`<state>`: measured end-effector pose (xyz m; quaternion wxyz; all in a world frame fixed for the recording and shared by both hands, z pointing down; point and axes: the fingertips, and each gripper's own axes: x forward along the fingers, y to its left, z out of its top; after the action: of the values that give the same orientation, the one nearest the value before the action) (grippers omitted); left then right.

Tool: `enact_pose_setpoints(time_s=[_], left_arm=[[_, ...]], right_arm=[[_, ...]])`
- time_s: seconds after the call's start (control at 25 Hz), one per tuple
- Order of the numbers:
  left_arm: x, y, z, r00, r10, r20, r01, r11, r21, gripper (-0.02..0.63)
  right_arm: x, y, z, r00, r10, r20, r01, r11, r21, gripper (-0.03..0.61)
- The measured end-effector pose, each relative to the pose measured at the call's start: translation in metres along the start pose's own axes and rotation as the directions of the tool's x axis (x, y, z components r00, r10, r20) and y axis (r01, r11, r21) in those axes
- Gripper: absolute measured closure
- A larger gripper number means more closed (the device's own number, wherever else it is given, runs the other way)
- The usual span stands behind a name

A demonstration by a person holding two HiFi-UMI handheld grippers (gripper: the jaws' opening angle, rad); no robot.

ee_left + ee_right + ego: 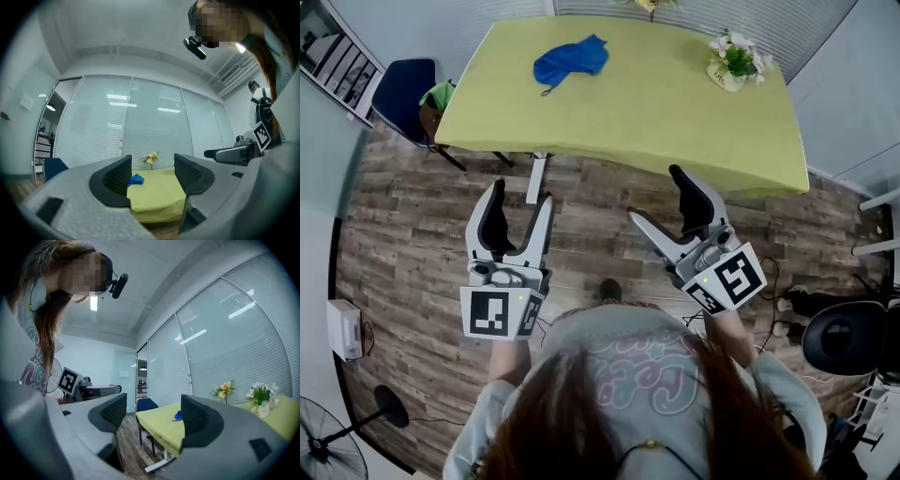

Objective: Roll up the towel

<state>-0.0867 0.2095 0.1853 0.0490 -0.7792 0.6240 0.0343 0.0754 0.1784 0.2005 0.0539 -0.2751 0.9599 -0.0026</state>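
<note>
Blue towel lies bunched, seemingly not flat, on the far left of the green table, well apart from the left gripper and right gripper, both gaping and empty, so rolling it unspread risks a lumpy roll

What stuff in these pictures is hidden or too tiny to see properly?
- Towel: it lies bunched up, so the head view hides its underside and full shape. It is too tiny in both gripper views to show folds.
- Chair: the table edge covers part of it in the head view.
- Far flowers: cut off by the head view's top edge.
- Person's hands: hidden behind the grippers in the head view.
</note>
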Motion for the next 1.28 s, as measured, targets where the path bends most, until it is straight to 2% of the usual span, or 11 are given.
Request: enact_pose_setpoints(time_s=[0.44,0.76,0.96,1.16,1.28], left_arm=[[0.032,0.011,-0.011,0.999,0.028,-0.033,-0.028,0.999,0.027,0.358],[0.076,0.022,-0.036,0.996,-0.043,-0.084,0.048,0.997,0.061,0.359],[0.113,0.045,-0.054,0.991,-0.061,-0.121,0.068,0.996,0.055,0.359],[0.150,0.069,-0.065,0.988,-0.090,-0.125,0.098,0.993,0.065,0.359],[0.173,0.082,-0.076,0.980,-0.108,-0.167,0.118,0.992,0.054,0.359]], right_arm=[[0.023,-0.028,-0.009,0.999,0.045,-0.001,-0.045,0.999,0.026,0.232],[0.048,-0.045,-0.021,0.999,0.029,-0.026,-0.028,0.999,0.034,0.232],[0.074,-0.069,-0.026,1.000,-0.004,-0.029,0.005,0.999,0.032,0.232],[0.108,-0.089,-0.031,0.999,-0.031,-0.036,0.032,0.999,0.028,0.232],[0.129,-0.105,-0.035,0.998,-0.047,-0.038,0.048,0.998,0.028,0.232]])
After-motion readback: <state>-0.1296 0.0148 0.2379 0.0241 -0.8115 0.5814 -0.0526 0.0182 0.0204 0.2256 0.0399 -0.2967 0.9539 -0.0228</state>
